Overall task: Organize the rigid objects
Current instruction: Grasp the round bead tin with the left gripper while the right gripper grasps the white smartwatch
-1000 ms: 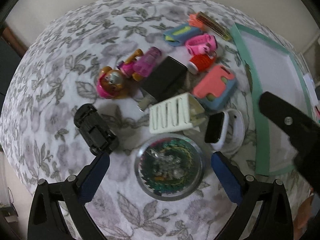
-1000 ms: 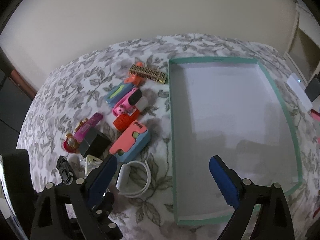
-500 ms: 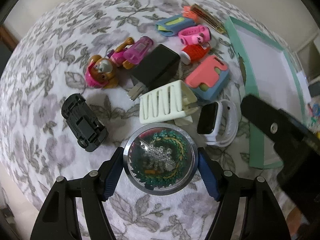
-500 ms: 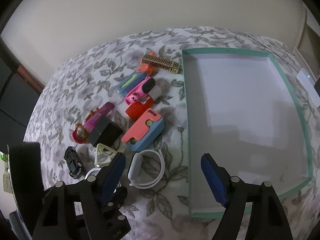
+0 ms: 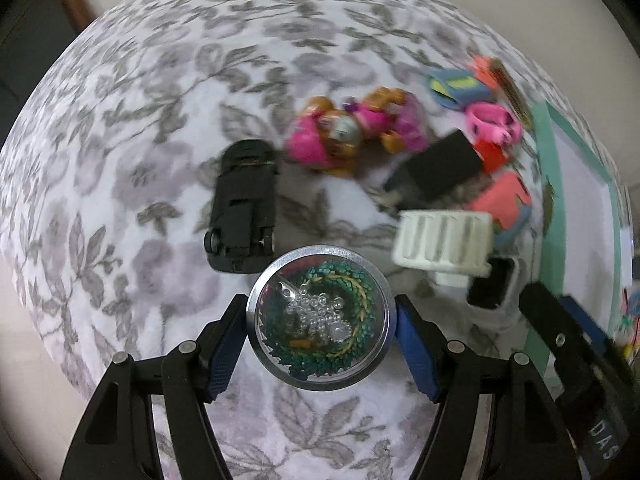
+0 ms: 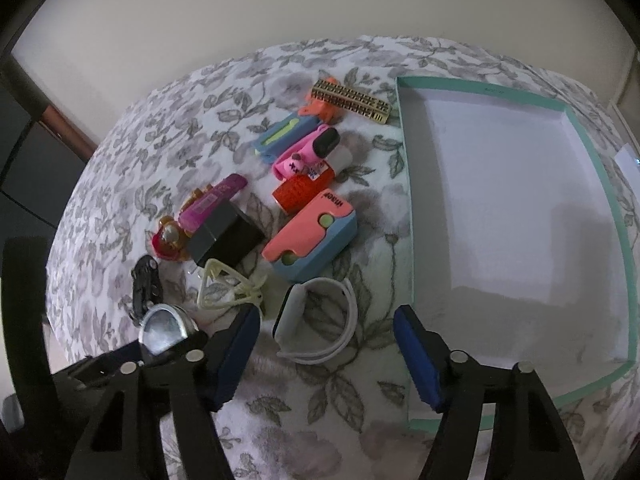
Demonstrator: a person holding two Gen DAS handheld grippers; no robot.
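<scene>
gripping round tin (image 5: pixel 318 317), left gripper (image 5: pixel 318 344) pads seemingly touching rim; right gripper (image 6: pixel 327 354) closing, empty.

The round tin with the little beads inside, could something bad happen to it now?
Maybe. The left gripper pinches the round tin only by its smooth curved rim, so it might slip out. The black toy car sits right beside it and could get bumped.
</scene>
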